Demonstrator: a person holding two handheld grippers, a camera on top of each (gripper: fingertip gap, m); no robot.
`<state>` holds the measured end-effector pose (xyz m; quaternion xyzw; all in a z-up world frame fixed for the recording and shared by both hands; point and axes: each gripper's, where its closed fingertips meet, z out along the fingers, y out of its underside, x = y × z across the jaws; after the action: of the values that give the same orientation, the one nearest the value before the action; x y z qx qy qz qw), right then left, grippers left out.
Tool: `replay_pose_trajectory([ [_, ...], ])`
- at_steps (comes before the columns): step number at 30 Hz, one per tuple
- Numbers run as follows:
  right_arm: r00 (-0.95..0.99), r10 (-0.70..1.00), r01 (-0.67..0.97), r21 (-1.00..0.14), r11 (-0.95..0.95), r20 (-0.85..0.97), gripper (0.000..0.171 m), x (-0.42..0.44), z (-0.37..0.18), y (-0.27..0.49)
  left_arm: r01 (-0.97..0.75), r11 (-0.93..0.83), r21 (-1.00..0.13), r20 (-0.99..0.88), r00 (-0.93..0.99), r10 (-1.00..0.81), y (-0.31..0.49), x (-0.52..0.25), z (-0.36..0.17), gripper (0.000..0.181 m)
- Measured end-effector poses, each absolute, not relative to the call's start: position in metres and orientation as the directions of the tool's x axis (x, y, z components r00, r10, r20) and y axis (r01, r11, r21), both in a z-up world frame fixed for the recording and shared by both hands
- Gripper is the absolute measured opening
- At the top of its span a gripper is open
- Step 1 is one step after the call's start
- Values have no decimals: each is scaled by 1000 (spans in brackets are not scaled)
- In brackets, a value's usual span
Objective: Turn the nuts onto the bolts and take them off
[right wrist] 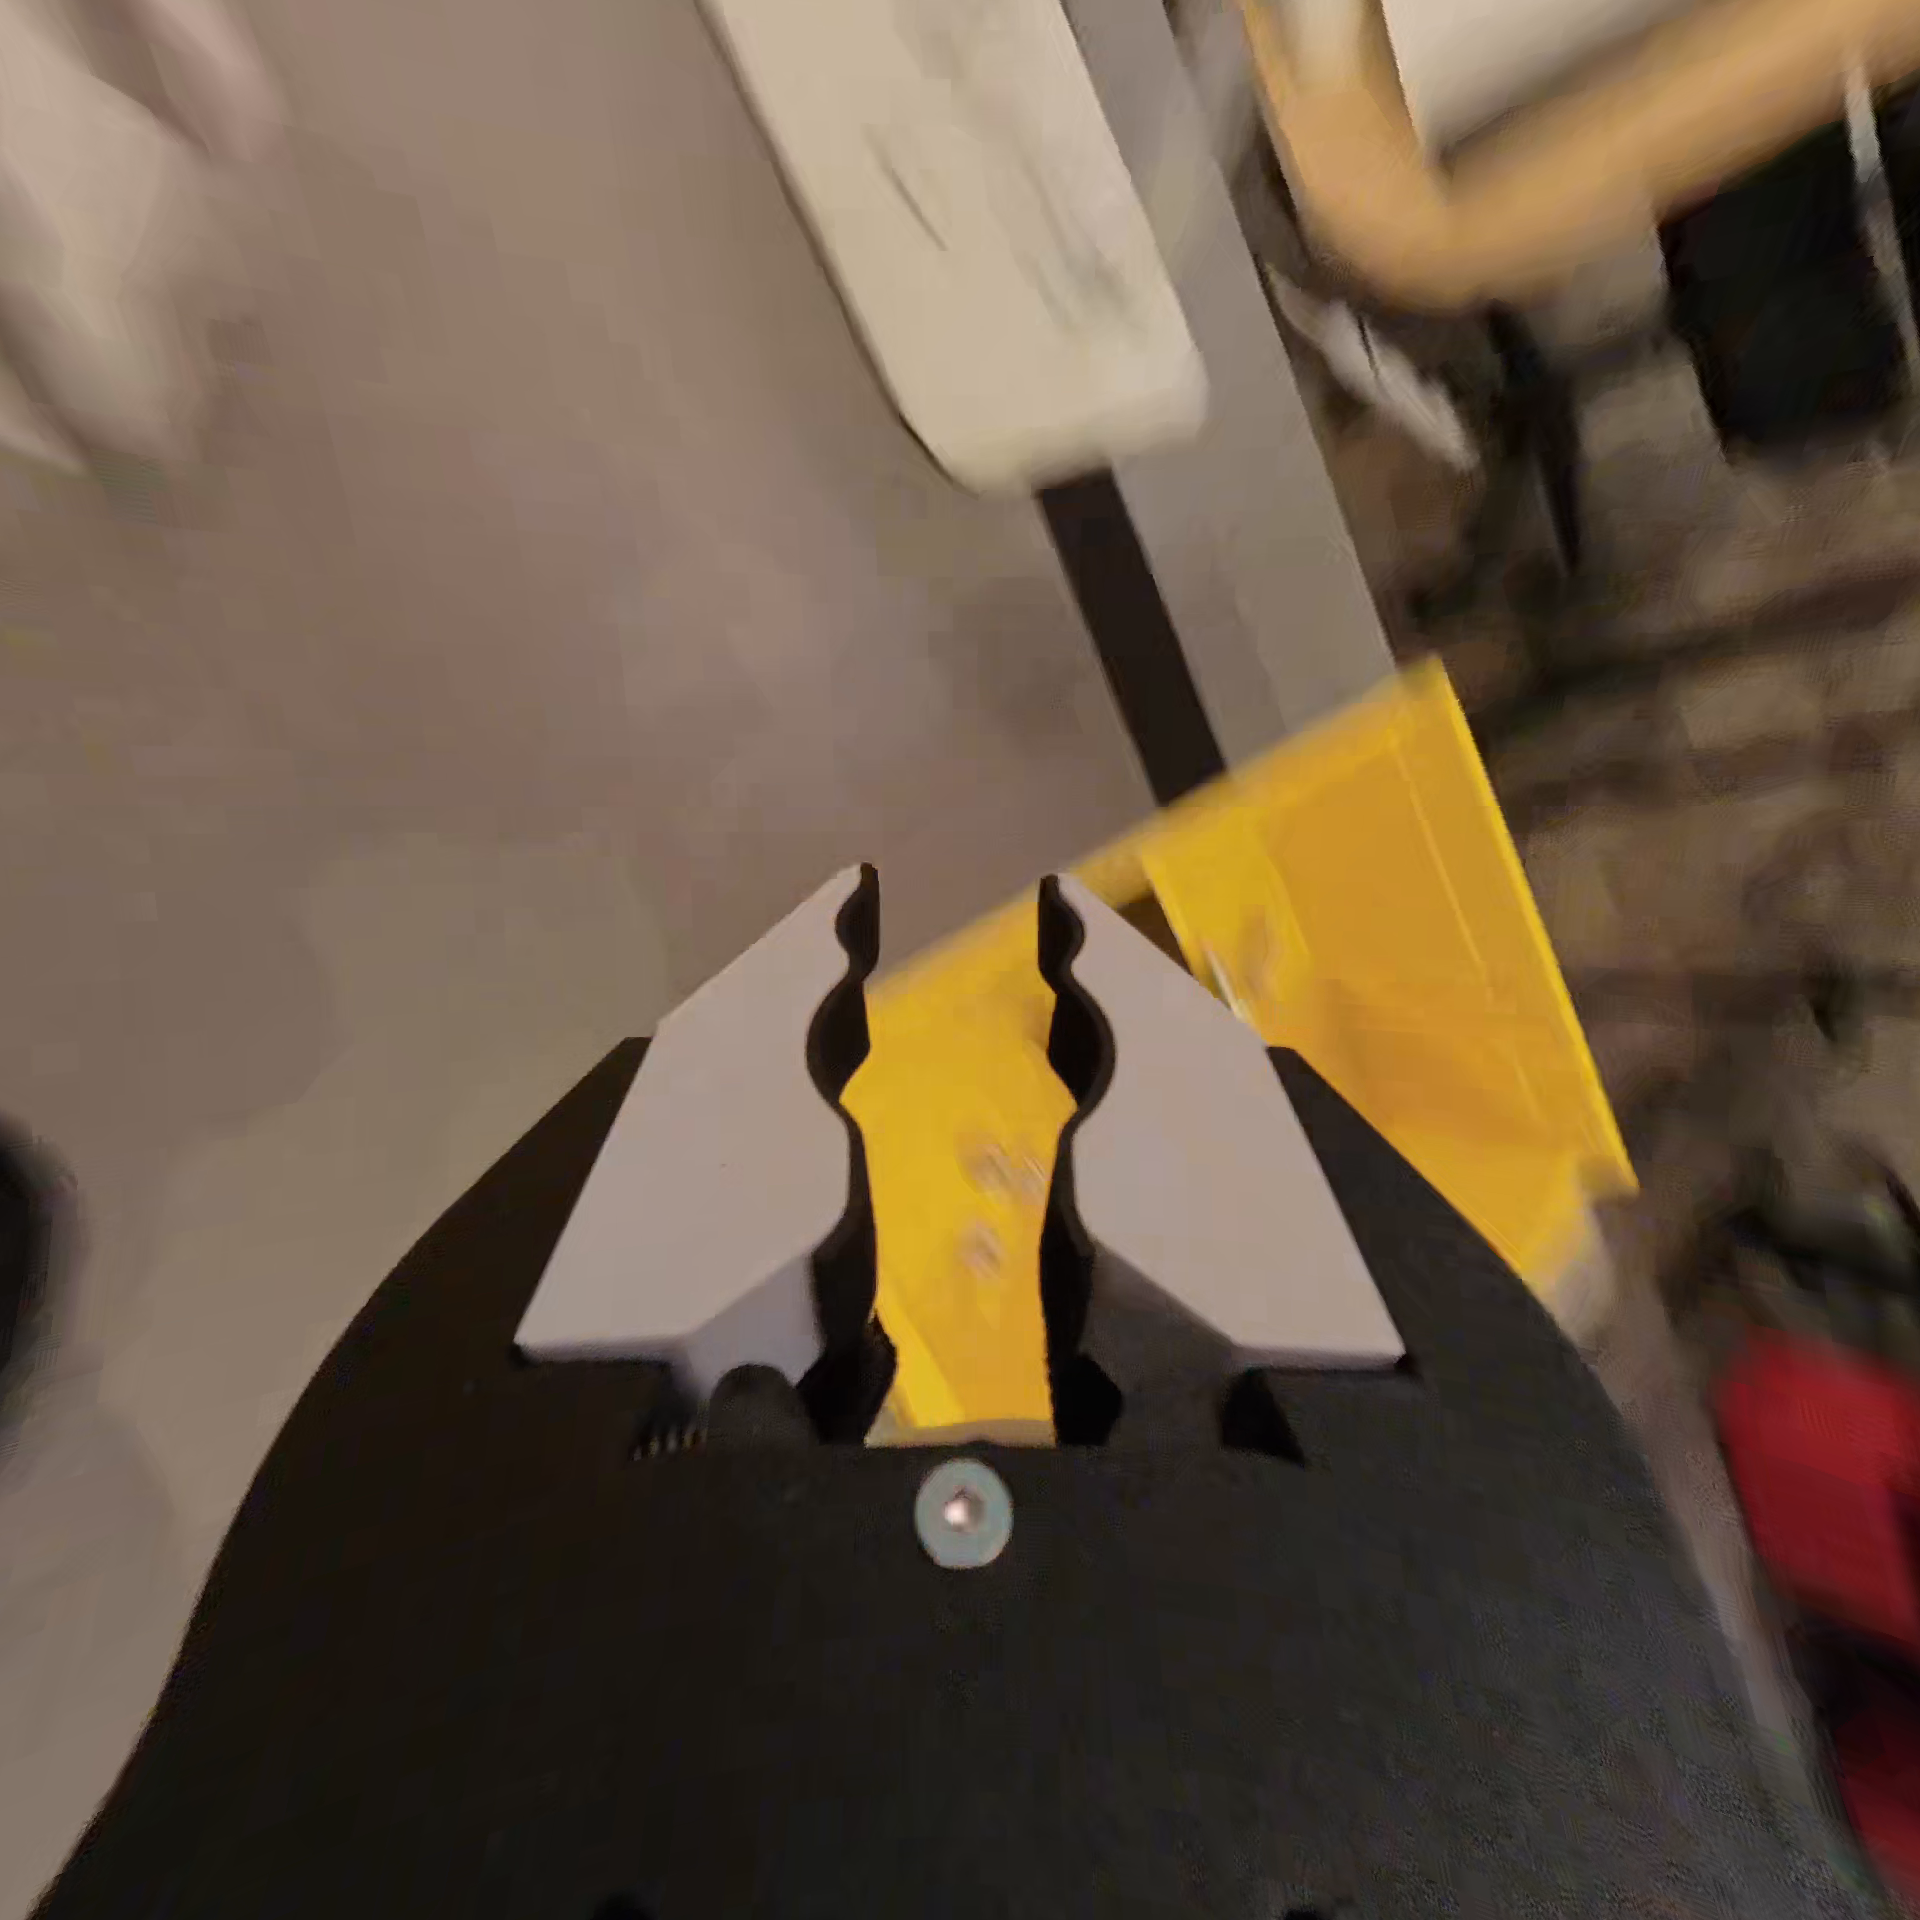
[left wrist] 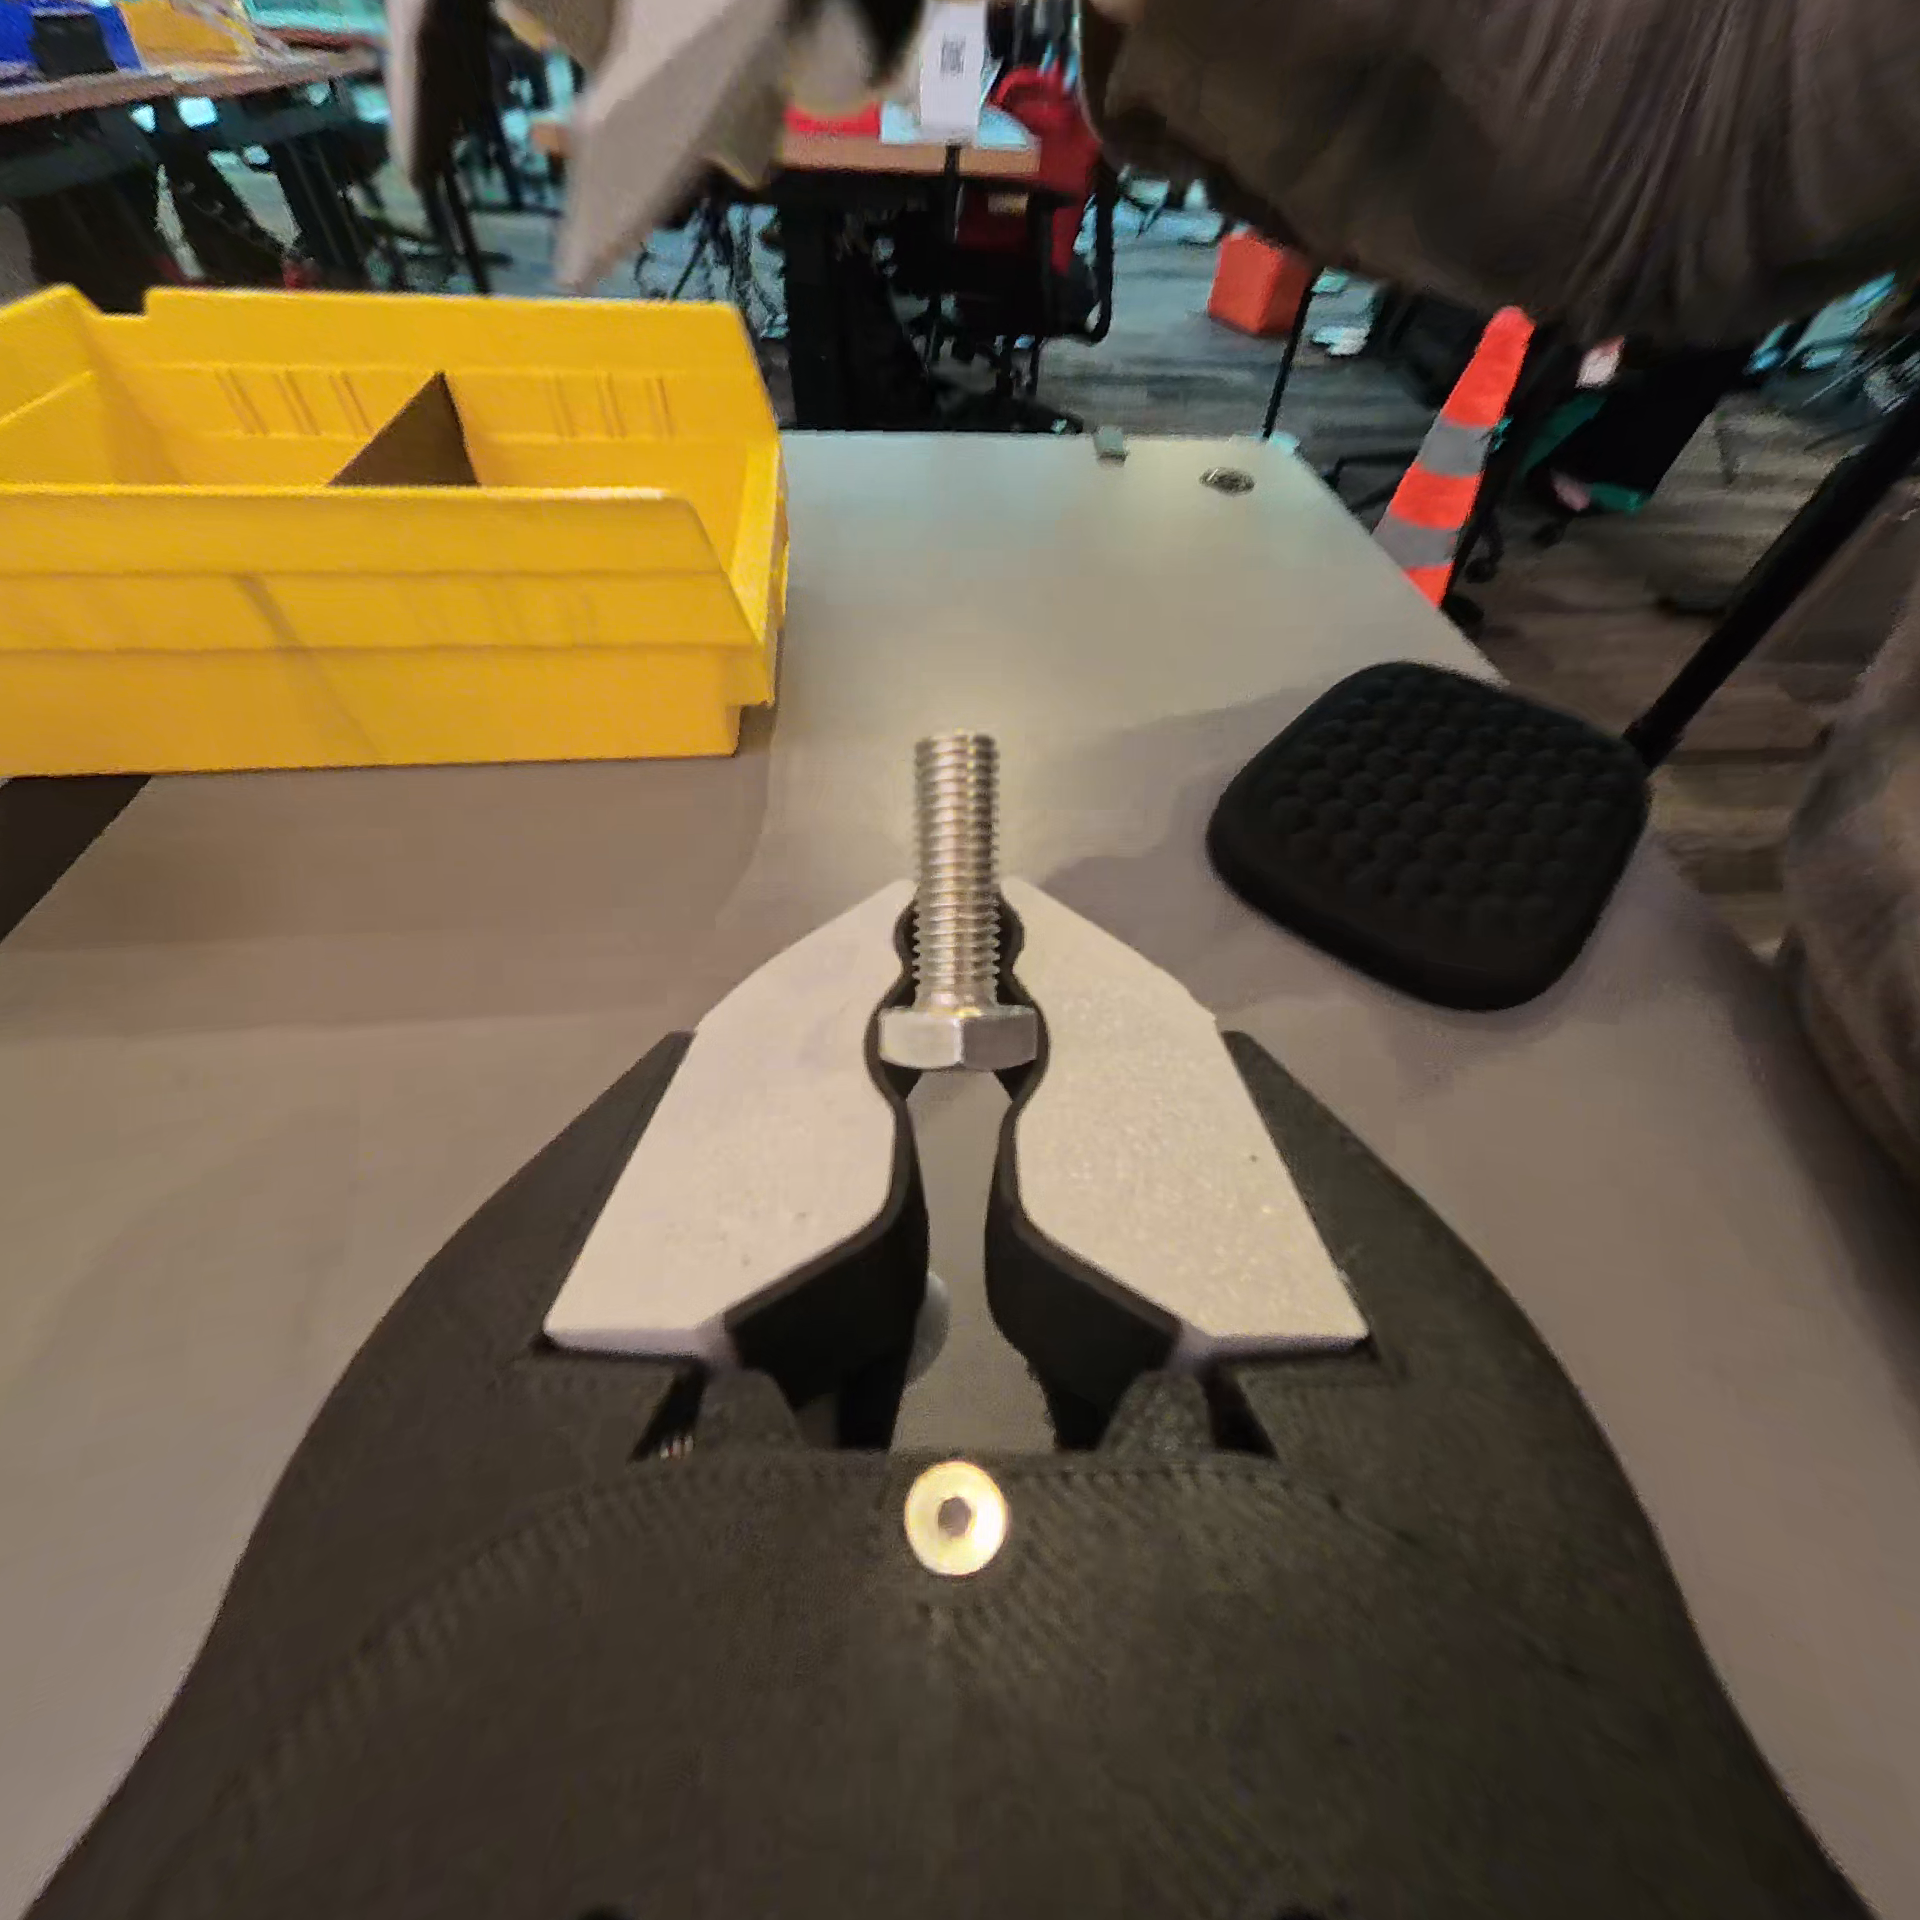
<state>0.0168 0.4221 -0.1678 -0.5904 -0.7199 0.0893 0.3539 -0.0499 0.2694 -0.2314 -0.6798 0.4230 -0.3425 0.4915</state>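
Observation:
My left gripper [left wrist: 958, 904] is shut on a silver hex bolt [left wrist: 956, 831]. Its hex head sits between the fingers and its threaded shank points forward past the fingertips, over the grey table [left wrist: 416, 935]. No nut is on the bolt. My right gripper [right wrist: 958, 883] is open and empty, held above a yellow bin [right wrist: 1351, 987]; the view is blurred. Small silver parts [right wrist: 997, 1174], blurred, lie in the bin below the jaws. The yellow bin [left wrist: 364, 520] also shows at the left in the left wrist view.
A black textured pad [left wrist: 1434, 831] lies on the table to the right of the bolt. A sleeve [left wrist: 1507, 156] crosses the top right. A white box [right wrist: 987, 229] sits on the table in the right wrist view. An orange cone [left wrist: 1455, 457] stands beyond the table edge. The gap from one gripper's tips to the other's is roughly 20 cm.

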Motion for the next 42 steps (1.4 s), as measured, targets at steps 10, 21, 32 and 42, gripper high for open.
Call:
replay_pose_trajectory([
  [10,-359,910,437,-824,361,209,24,-85,-160,243,-102,-145,-984,111,284,-952,245,-42,-200,8],
  [21,-355,933,331,-925,190,64,7,-96,-155,234,-63,-116,-991,93,292,-952,244,-42,-186,9],
  [32,180,921,605,-777,175,347,8,-24,-122,478,-164,-94,-982,-7,530,-848,280,-66,-195,10],
  [42,338,870,898,-399,-185,359,8,41,-259,618,-397,-43,-917,-233,620,-750,297,-83,-198,29],
])
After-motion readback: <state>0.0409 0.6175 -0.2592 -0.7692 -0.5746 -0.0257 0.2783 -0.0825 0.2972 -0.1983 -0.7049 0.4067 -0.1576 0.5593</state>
